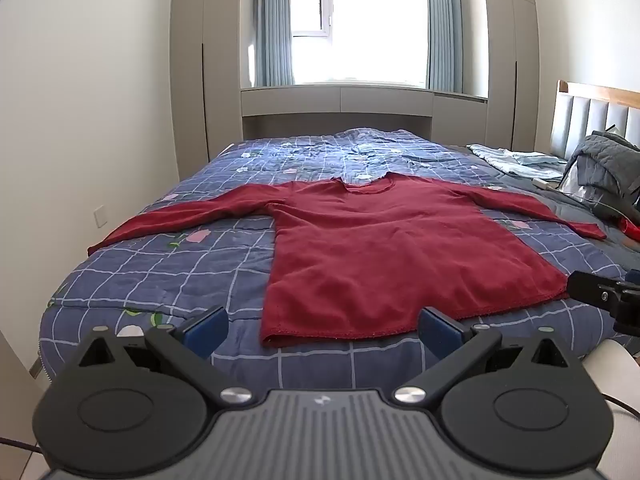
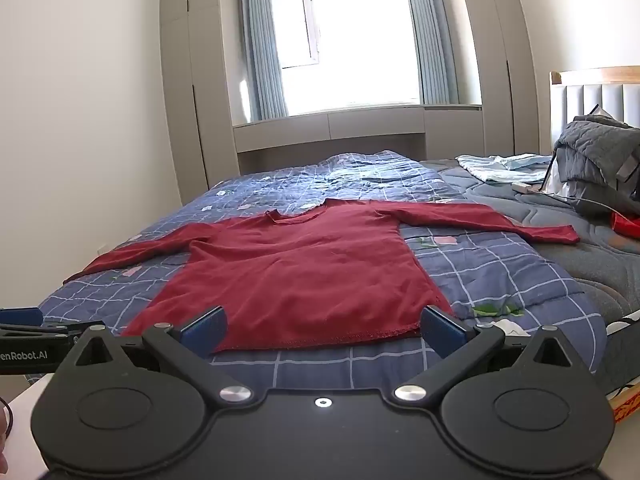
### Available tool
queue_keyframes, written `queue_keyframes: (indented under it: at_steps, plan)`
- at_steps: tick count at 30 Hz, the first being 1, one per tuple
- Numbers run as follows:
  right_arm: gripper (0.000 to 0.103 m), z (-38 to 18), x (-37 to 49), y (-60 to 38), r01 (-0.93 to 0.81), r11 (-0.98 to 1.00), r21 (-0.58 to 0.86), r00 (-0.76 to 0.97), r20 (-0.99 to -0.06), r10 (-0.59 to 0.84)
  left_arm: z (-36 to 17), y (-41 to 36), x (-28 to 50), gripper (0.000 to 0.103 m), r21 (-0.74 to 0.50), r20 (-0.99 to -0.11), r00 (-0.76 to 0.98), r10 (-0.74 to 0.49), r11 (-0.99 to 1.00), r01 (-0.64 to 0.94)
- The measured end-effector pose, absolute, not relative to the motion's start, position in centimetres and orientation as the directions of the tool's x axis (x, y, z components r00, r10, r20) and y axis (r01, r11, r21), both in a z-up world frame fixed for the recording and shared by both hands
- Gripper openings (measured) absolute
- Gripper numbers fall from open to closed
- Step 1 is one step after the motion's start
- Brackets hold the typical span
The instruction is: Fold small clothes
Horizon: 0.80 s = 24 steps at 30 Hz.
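Both grippers mine, held short of bed's near edge, tilted slightly down. Left gripper (image 1: 322, 330) jaws spread wide, nothing between. Right gripper (image 2: 322, 330) same, empty.

Red long-sleeved top (image 1: 384, 256) lies flat ahead on blue checked quilt (image 1: 160, 276), hem nearest me, neckline far, sleeves stretched out to each side. No fold made yet; by my reading, whole job remains.

Left sleeve cuff (image 1: 94, 249) near bed's side edge. Grey bedding pile (image 2: 596, 152) far right, well clear. Open quilt around top.

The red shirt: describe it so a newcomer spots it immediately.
On the bed's blue checked quilt, the red shirt lies flat, both long sleeves spread, hem nearest the grippers. It is the only spread-out garment; the grey quilted bundle sits by the headboard.
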State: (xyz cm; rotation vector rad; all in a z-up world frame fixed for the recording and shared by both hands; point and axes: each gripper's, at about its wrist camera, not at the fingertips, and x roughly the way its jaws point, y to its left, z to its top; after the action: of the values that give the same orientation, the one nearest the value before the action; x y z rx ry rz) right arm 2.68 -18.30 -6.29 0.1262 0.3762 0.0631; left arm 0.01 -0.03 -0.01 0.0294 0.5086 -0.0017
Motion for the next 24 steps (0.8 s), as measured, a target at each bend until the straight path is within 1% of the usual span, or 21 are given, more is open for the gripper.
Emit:
queue_keyframes:
  at_steps: [24]
  plan:
    - [0.103,-6.24,2.58,-18.29,-0.039,0.99,0.135,0.929,-0.361,0.085,-0.14,0.01,0.0,0.103,0.029,-0.49,0.872,0.006,1.0,0.009]
